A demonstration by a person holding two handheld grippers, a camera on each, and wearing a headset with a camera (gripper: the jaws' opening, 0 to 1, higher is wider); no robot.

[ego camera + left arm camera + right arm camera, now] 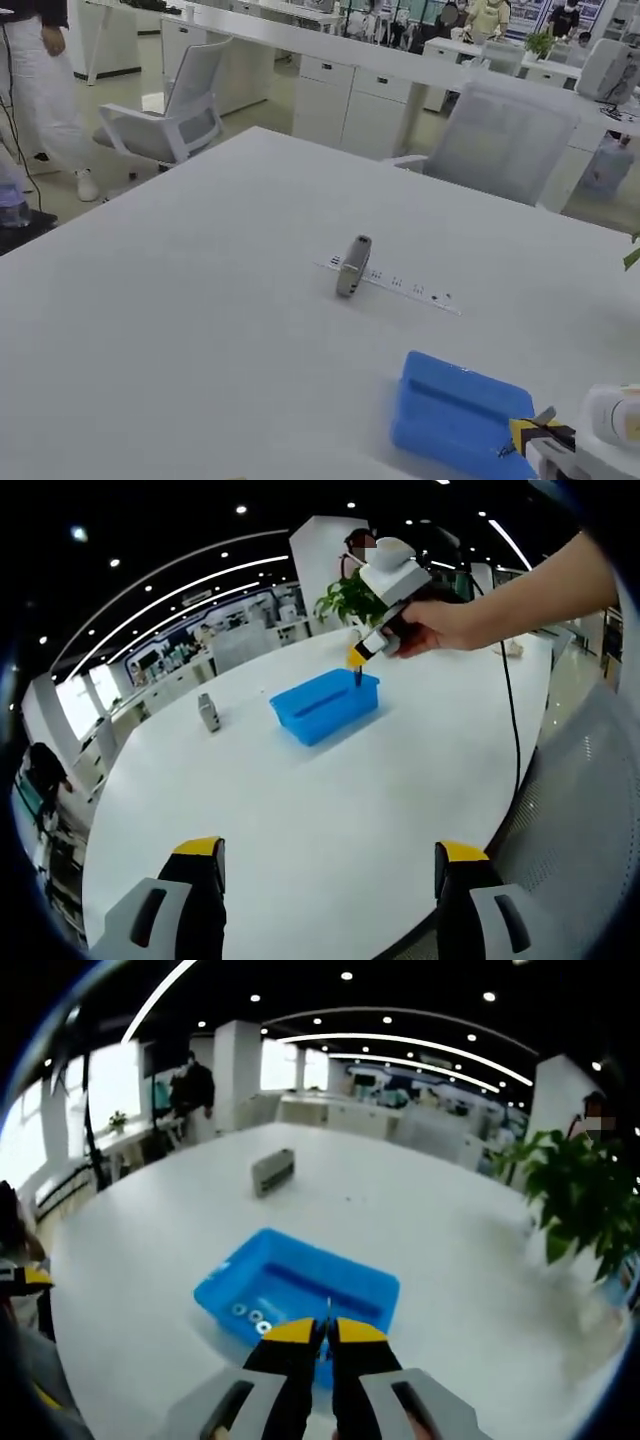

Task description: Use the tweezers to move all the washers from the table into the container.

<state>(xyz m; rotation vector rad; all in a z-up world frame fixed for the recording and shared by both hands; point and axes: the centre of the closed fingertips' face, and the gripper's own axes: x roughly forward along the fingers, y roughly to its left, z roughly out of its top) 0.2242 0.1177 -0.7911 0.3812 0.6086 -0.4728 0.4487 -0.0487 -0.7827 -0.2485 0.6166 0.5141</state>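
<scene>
A blue container (455,410) (325,705) (300,1280) sits on the white table (200,320). Three washers (252,1316) lie in its near corner. My right gripper (325,1335) (545,435) (358,658) is shut on thin tweezers (328,1310), whose tip hangs over the container's near rim. More small washers (405,285) lie in a row on a pale strip beyond the container, next to a grey block (352,266) (272,1171) (208,712). My left gripper (330,855) is open and empty, low over the table's near edge, well away from the container.
White office chairs (180,115) stand at the table's far side, with desks behind them. A person (40,70) walks at the far left. A potted plant (570,1195) stands at the table's right end. A cable (512,710) trails from the right gripper.
</scene>
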